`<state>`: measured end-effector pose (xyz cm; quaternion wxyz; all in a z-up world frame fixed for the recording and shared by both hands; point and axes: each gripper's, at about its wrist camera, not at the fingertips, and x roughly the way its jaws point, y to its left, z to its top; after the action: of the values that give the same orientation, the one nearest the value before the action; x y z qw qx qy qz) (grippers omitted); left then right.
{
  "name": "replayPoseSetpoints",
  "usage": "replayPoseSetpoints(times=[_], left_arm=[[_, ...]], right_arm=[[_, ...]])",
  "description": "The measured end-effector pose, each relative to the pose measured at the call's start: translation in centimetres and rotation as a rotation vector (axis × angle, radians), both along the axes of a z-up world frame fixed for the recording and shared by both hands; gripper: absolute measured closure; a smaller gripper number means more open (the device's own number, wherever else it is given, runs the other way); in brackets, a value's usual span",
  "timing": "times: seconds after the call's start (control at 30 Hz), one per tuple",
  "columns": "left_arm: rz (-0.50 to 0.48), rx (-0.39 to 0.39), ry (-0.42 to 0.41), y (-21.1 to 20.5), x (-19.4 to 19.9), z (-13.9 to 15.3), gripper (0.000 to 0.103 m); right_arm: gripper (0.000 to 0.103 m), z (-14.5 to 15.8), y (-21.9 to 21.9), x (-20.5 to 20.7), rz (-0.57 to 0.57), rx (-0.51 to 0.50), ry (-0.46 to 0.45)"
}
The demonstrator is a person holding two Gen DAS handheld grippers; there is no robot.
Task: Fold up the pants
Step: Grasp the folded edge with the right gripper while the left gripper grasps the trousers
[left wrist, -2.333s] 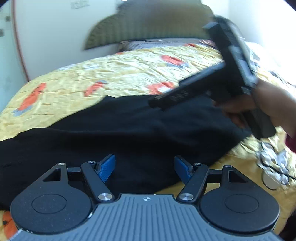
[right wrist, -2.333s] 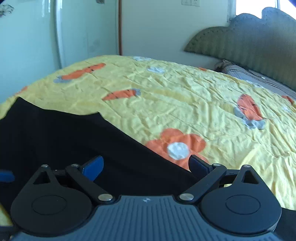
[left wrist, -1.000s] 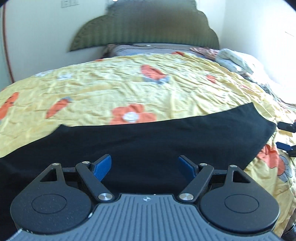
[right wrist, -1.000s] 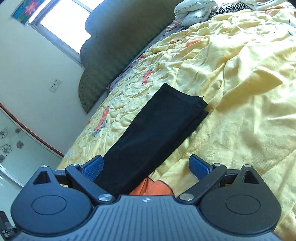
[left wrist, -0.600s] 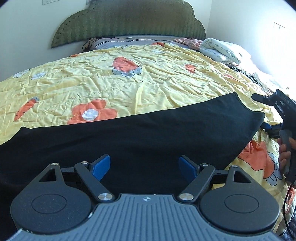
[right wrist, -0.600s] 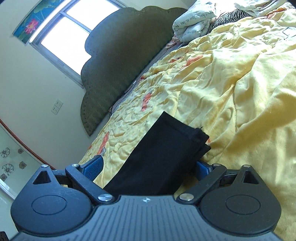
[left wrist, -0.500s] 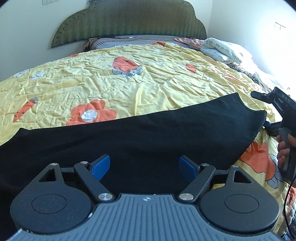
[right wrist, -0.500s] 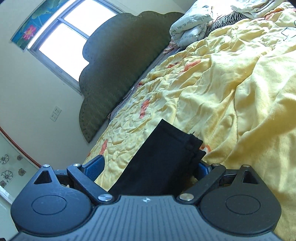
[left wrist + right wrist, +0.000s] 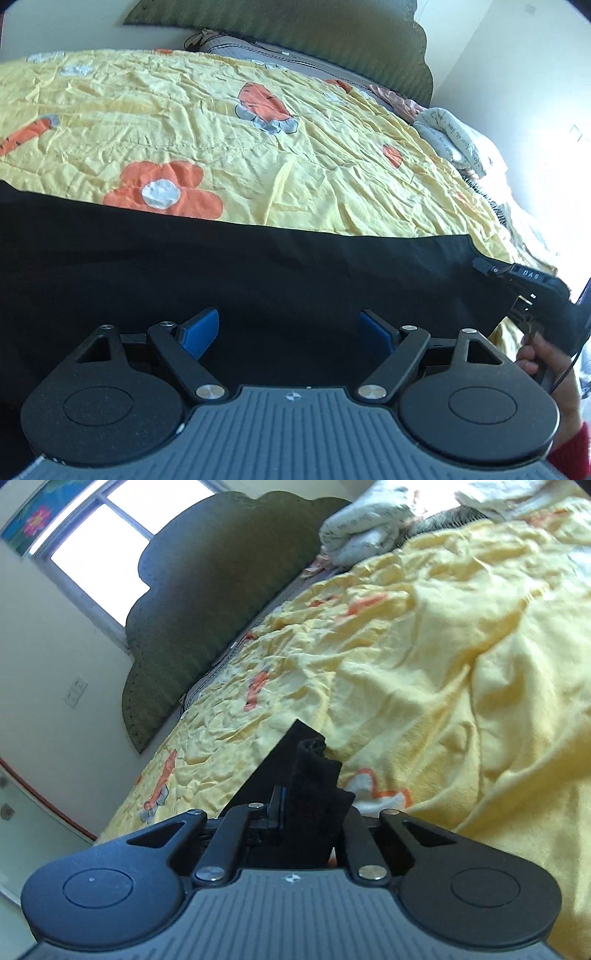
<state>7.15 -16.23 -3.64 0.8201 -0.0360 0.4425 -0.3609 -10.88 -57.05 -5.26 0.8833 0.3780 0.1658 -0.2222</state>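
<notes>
Black pants [image 9: 258, 273] lie in a long band across the yellow flowered bedspread [image 9: 221, 140]. My left gripper [image 9: 288, 330] hovers open above the middle of the cloth, its blue pads apart and nothing pinched between them. At the band's right end the right gripper [image 9: 484, 267] meets the cloth, with a hand on its handle. In the right wrist view my right gripper [image 9: 310, 812] is shut on the end of the pants [image 9: 314, 775], whose bunched hem stands up between the jaws.
A dark green headboard [image 9: 295, 22] and a grey pillow [image 9: 280, 55] are at the far end of the bed. Rolled white bedding [image 9: 362, 520] lies at the bed's right side. A wall with a window [image 9: 92, 546] stands behind.
My right gripper has moved up to the hem and shut on it. My left gripper has dropped lower over the pants and rolled, staying open.
</notes>
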Motion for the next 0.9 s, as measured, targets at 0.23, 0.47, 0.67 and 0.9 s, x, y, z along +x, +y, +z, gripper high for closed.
replayPoseSetpoints(times=[0.23,0.47,0.67,0.9], left_arm=[[-0.009,-0.298,0.333,-0.3,3.2,-0.8,0.018],[-0.031,-0.568,0.658,-3.5,4.4,-3.3,0.012],[0.004,-0.605,0.733,-6.2,5.0,-4.7,0.011],[0.024,-0.515,0.588,-6.0,5.9,-3.4,0.048]], right_arm=[[0.095,3.6,8.5,4.2,0.199,-0.472,0.14],[0.095,3.8,14.5,5.3,0.304,-0.693,0.191],[0.095,3.5,18.7,5.2,0.396,-0.825,0.201],[0.095,2.8,22.1,5.2,0.498,-0.936,0.229]])
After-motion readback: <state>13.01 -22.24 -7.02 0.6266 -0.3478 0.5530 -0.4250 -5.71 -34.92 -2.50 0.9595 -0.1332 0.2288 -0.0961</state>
